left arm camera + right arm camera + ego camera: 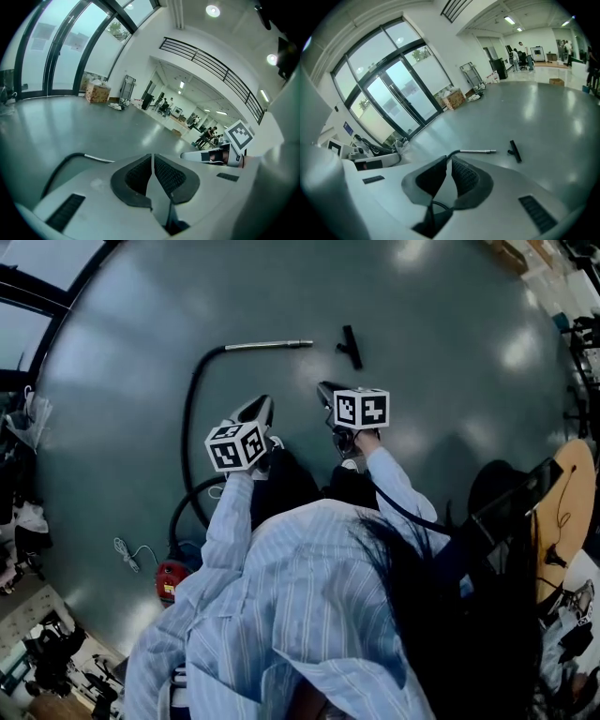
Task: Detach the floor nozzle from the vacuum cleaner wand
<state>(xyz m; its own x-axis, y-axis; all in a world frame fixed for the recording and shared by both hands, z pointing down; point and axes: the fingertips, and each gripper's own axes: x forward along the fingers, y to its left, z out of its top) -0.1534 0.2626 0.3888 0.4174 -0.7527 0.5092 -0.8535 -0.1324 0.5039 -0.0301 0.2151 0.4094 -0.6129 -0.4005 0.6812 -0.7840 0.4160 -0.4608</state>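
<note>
Looking down in the head view, we see the wand (268, 345) lying flat on the floor (450, 315). Its long axis runs left to right, and its free end points right toward the nozzle (351, 346). The nozzle lies apart from that end, already off the wand, with its bar running roughly top to bottom, crosswise to the wand. A hose (190, 423) curves from the wand's left end back to the red vacuum (171, 579), which only the head view shows. The right gripper view takes in both wand and nozzle beyond its jaws. The left gripper view catches just a stretch of hose and the wand's start, not the nozzle. Our left gripper (153, 158) has its jaws pressed together on nothing. Our right gripper (449, 163) is also closed and empty. Both are raised above the floor, well short of wand and nozzle.
</note>
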